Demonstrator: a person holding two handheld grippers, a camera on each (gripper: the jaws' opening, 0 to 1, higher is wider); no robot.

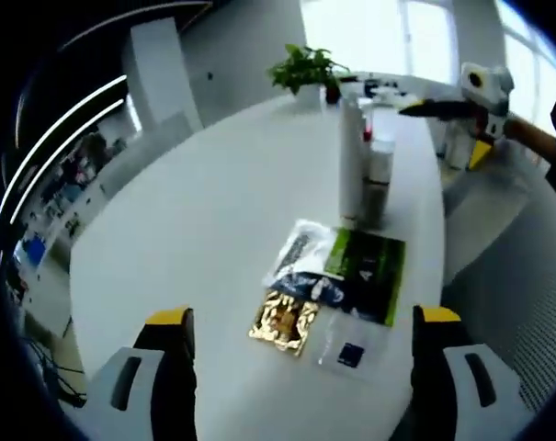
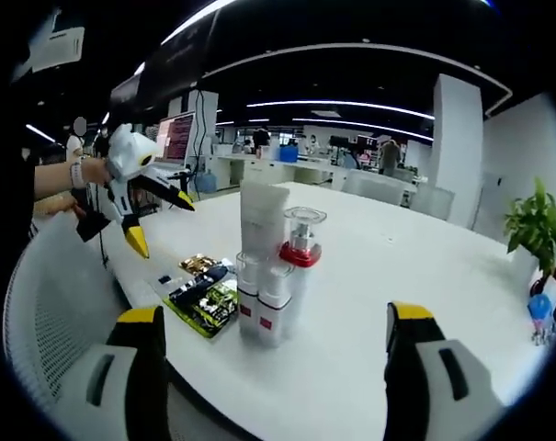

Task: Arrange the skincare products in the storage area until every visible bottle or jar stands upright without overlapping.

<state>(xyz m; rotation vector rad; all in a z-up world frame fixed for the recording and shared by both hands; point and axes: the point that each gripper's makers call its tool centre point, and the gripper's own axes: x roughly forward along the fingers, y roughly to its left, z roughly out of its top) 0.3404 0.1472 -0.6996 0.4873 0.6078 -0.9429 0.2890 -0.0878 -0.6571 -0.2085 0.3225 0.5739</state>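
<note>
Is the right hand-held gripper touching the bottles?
Apart. In the right gripper view, the right hand-held gripper is open, with bare table before the white red-banded bottles.

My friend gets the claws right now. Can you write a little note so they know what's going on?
Left claw: open, holding nothing, aimed at the flat packets lying on the white table.
Right claw: open, holding nothing, facing the bottle cluster.
Done: those bottles stand upright, close together.
Left: packets lie flat and overlap; sort those out. Whether the bottles touch one another is hard to tell.
</note>
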